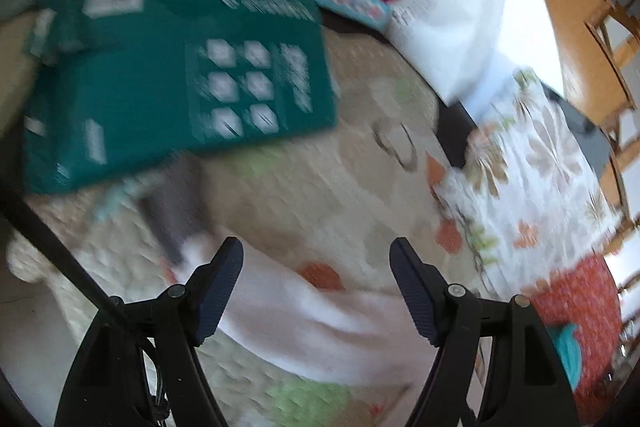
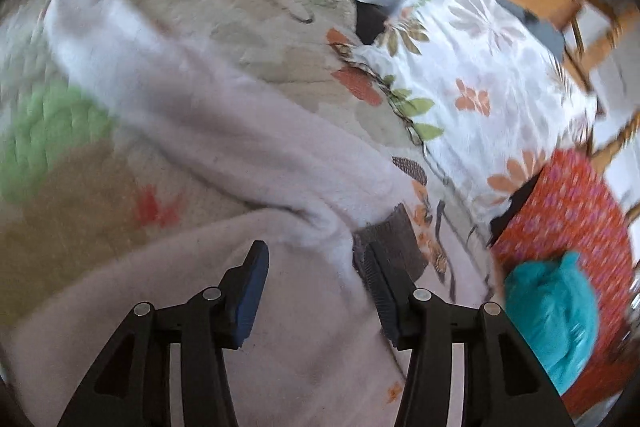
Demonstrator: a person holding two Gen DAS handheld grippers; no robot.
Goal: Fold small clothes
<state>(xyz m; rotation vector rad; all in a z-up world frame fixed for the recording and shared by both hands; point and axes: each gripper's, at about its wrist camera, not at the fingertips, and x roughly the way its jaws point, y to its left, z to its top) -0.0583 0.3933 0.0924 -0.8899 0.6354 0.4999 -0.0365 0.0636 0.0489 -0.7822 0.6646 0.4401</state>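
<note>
A pale pink fleece garment (image 2: 224,131) lies spread across a patterned quilt (image 2: 60,187). One long part of it runs up to the left, and a grey ribbed cuff (image 2: 400,243) shows at its right side. My right gripper (image 2: 316,247) is open just above the garment's lower part, and its right finger (image 2: 380,287) is next to the cuff. In the left wrist view the same garment (image 1: 320,327) crosses the bottom of the picture. My left gripper (image 1: 317,242) stands open over it with nothing pressed between the pads. Both views are blurred.
A green printed box (image 1: 172,75) lies on the quilt at the far left, with a white plastic bag (image 1: 432,27) behind it. To the right lie a white floral cloth (image 2: 480,75), a red patterned cloth (image 2: 568,211) and a teal cloth (image 2: 556,315). Wooden chairs (image 1: 600,27) stand beyond.
</note>
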